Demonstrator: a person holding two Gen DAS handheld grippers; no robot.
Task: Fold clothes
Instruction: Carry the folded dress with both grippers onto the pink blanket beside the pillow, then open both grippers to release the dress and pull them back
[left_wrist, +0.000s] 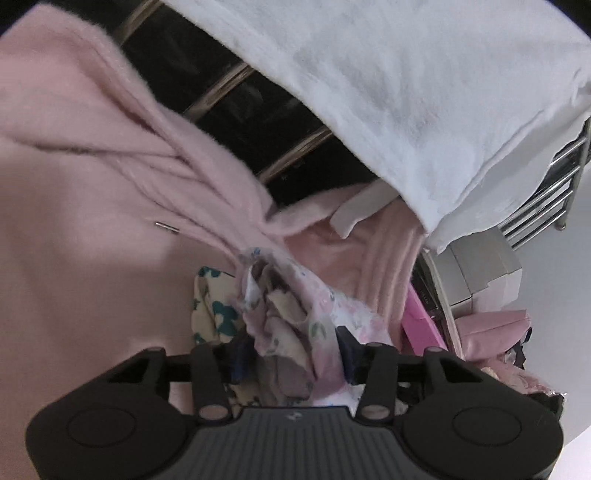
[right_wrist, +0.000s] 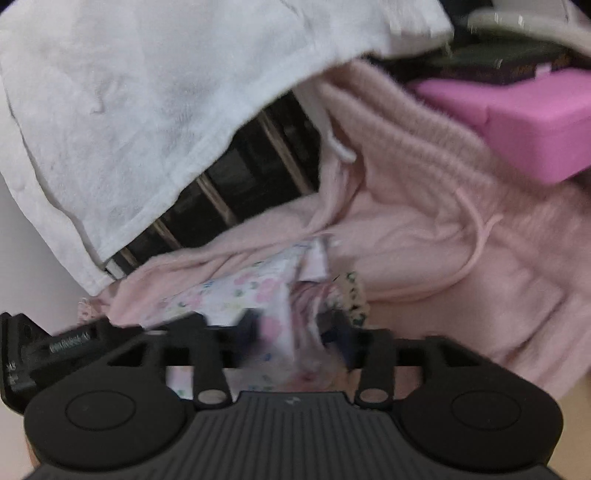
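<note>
Left gripper (left_wrist: 291, 354): its fingers are clamping a bunched floral garment (left_wrist: 295, 325), pale pink with small prints.
Right gripper (right_wrist: 295, 339): its fingers are pinching the same floral garment (right_wrist: 258, 295); the view is blurring.
Floral garment: it is lying on top of a pink hoodie (left_wrist: 74, 221), beside a cream cloth with teal flowers (left_wrist: 214, 314).
Pink hoodie (right_wrist: 424, 240): it is spreading under both grippers.
White towel (left_wrist: 406, 92): it is hanging over a dark slatted surface (left_wrist: 221, 92).
Pink box (right_wrist: 524, 122): it is sitting at the hoodie's far edge.
</note>
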